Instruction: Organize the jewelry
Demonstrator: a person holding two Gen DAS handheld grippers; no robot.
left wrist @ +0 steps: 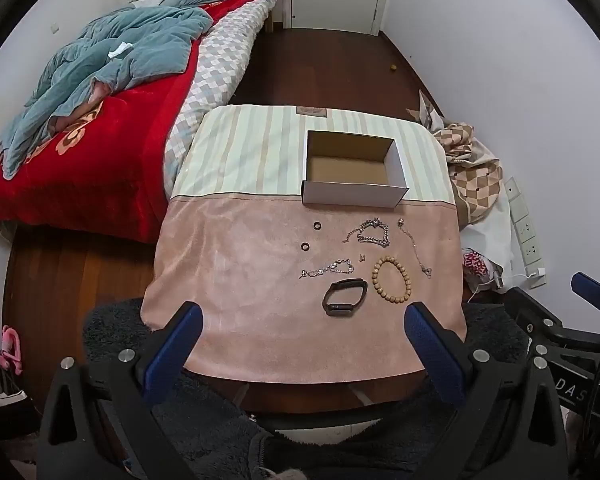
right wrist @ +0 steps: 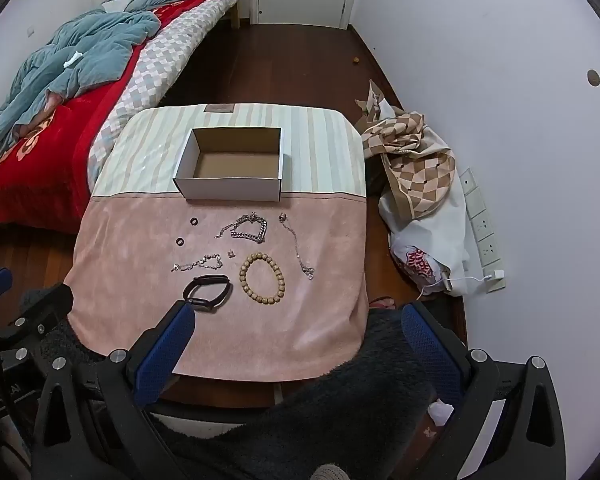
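Beside the box: all the jewelry is lying loose on the pink cloth of the bench [left wrist: 228, 280], with the open cardboard box [left wrist: 354, 196] as the landmark for every place below.
Progress: nothing is sitting in the box yet; its brown floor is showing bare, so by my judgement the sorting is only beginning and every piece is waiting to be moved.
Rings: two small dark rings [right wrist: 193, 221] are lying near the box's front left corner, one just in front of the other.
Chains: a heavy silver link bracelet [right wrist: 249, 229] is lying tangled just in front of the box; a thin chain [right wrist: 298, 248] is trailing away from the front right corner; a third sparkly chain [right wrist: 198, 263] is stretching out further forward, to the left.
Small piece: a tiny metal item, perhaps earrings, is resting between the chains; it is too small to tell.
Beads: a tan wooden bead bracelet [left wrist: 393, 278] is forming a neat circle well in front of the box.
Band: a black fitness band [left wrist: 344, 297] is sitting farthest from the box, just left of the beads.
Left gripper [left wrist: 306, 312]: its jaws are standing spread wide, holding nothing, hovering above the bench's near edge, well apart from the box.
Right gripper [right wrist: 296, 314]: its jaws are likewise gaping fully and gripping nothing, with one blue pad overlapping the band in its own view; whether they are touching I cannot tell.
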